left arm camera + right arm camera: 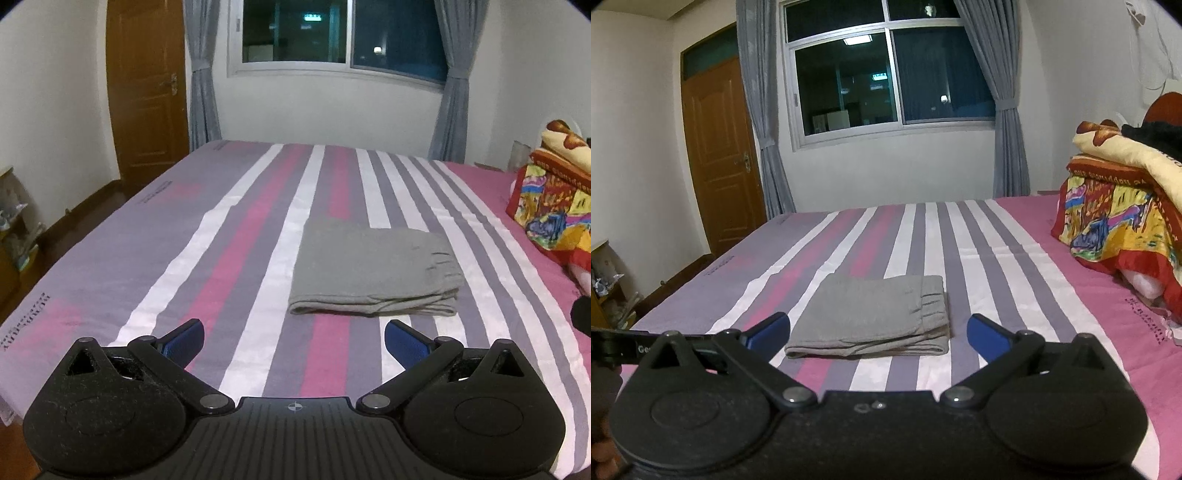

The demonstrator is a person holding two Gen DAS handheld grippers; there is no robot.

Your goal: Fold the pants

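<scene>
Grey pants (373, 266) lie folded into a neat flat rectangle on the striped bed sheet (229, 229), waistband to the right. They also show in the right wrist view (875, 317). My left gripper (293, 338) is open and empty, held above the bed just short of the pants' near edge. My right gripper (877, 332) is open and empty, its blue fingers (988, 336) spread either side of the pants' near edge, above them and apart from the cloth.
A pile of colourful quilts (1123, 229) sits at the bed's right side, also in the left wrist view (550, 206). A window with grey curtains (890, 74) and a wooden door (720, 155) stand behind. A cluttered shelf (14, 229) is at the left.
</scene>
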